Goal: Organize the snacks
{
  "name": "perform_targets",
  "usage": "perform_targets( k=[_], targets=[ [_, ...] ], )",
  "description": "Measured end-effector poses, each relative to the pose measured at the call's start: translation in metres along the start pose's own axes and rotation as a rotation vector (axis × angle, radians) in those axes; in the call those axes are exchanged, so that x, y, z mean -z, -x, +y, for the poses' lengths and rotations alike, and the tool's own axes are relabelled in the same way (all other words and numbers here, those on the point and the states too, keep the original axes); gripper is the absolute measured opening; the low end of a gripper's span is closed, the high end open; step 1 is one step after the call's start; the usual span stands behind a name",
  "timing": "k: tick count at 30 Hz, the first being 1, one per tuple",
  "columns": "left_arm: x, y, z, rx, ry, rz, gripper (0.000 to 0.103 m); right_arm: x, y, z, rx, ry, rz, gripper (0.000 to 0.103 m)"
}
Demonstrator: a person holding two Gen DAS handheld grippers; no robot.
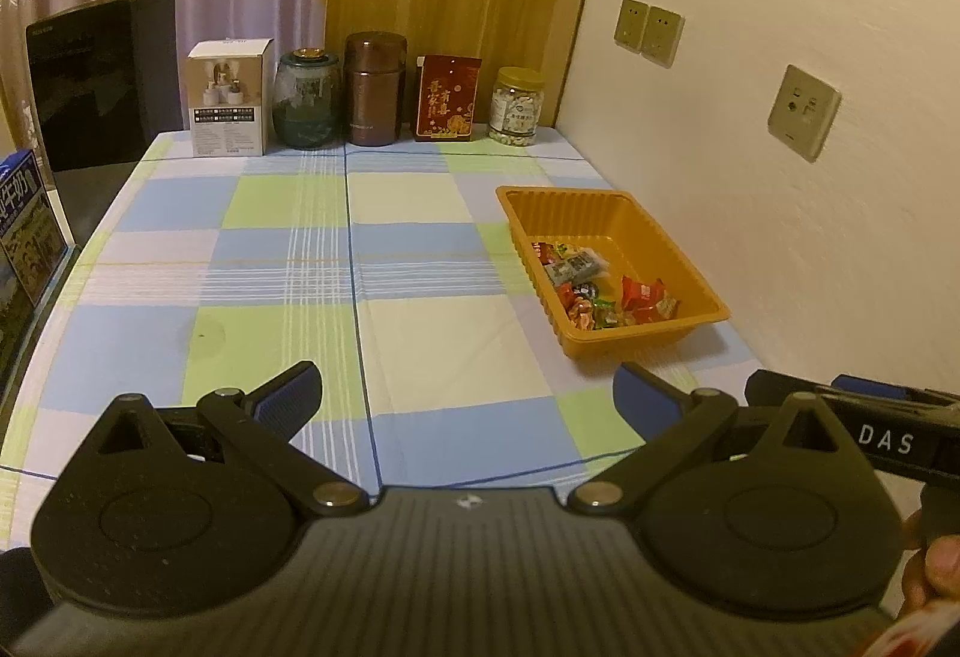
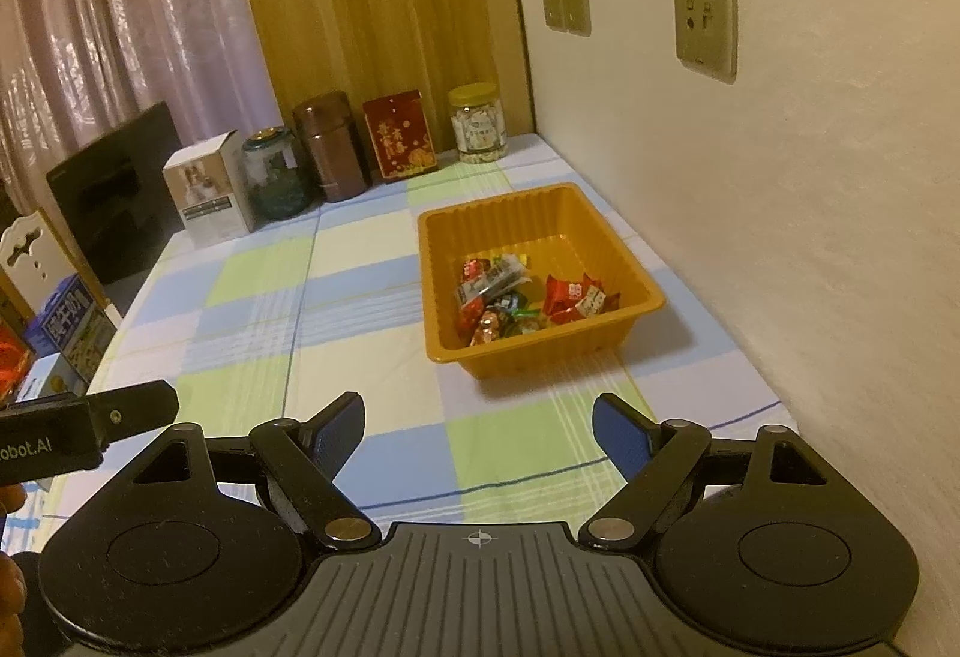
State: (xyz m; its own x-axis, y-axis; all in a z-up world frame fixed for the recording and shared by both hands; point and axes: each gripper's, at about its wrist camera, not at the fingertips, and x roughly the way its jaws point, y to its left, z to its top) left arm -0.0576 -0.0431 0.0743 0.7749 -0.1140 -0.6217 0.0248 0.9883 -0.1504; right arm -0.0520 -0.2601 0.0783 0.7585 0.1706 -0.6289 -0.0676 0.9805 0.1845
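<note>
Left gripper: we see the left gripper (image 1: 467,398) at the bottom of its own view with its jaws spread wide and only tablecloth between the blue pads.
Right gripper: the right gripper (image 2: 479,432) also stands with jaws apart and nothing between them, low in its own frame.
Tray: the orange tray (image 2: 609,228) sits right of centre in the right view, close to the wall (image 2: 780,207) at the right edge.
Snacks: the wrapped snacks (image 2: 522,300) lie heaped in the tray's near half; its far half is bare.
Snacks against tools: in both views they lie above and ahead of the fingertips, well apart from them; in the left view the tray (image 1: 564,204) is off to the right of that gripper.
Loose snacks: we find none on the checked tablecloth (image 2: 360,297), so we judge the sorting nearly or fully done.
Risk, tray: it looks light and thin-walled; a pad catching its near rim could tip or slide it and spill the heap.
Risk, crowding: the two grippers are side by side, so a reach toward the tray could knock them together.
</note>
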Motion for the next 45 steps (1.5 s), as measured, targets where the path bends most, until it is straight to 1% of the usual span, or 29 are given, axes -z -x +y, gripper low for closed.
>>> perform_targets(
  k=[3, 11, 18, 45],
  targets=[
    [0.001, 0.009, 0.001, -0.008, 0.0, 0.0, 0.103, 0.003, 0.007, 0.004, 0.009, 0.002, -0.007, 0.083],
    [0.005, 0.025, 0.004, -0.025, 0.004, -0.003, 0.103, 0.005, 0.024, 0.012, -0.001, 0.031, -0.021, 0.083],
    [0.009, 0.036, 0.002, -0.048, -0.032, -0.033, 0.103, 0.006, 0.031, 0.019, -0.005, 0.044, -0.028, 0.083],
    [0.01, 0.036, 0.004, -0.041, -0.04, -0.037, 0.103, 0.007, 0.035, 0.024, -0.009, 0.046, -0.029, 0.083]
  ],
)
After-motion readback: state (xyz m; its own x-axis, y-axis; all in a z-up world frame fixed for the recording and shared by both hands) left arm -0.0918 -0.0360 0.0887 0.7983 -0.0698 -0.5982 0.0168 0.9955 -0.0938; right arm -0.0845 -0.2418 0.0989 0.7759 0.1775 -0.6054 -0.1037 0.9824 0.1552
